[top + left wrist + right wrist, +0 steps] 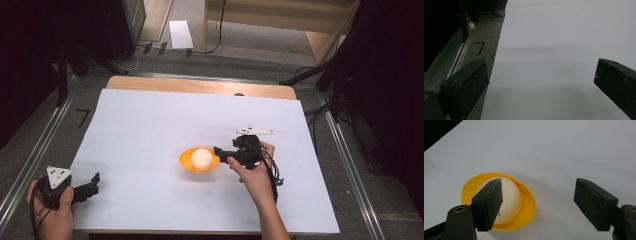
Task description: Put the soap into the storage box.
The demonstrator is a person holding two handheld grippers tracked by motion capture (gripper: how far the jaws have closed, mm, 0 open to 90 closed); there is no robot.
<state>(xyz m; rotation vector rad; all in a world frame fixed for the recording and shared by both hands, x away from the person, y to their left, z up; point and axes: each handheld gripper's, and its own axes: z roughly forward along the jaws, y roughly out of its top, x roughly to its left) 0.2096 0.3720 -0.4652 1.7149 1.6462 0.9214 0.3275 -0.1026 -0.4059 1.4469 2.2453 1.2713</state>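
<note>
A white ball (202,158) sits in a yellow bowl (186,161) near the table's (150,125) middle, the right gripper (220,152) wide open beside the bowl, the left gripper (95,182) wide open at the near-left corner.

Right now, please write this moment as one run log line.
left gripper: open, near table edge | right gripper: open beside yellow bowl | white ball: in bowl | white sheet: covers table

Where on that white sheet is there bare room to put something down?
Nearly everywhere. The white sheet is bare from the wooden table edge down to the orange bowl, and between the bowl and the left gripper. It is crowded only mid-sheet, where the bowl holds a white ball beside the right gripper.
</note>
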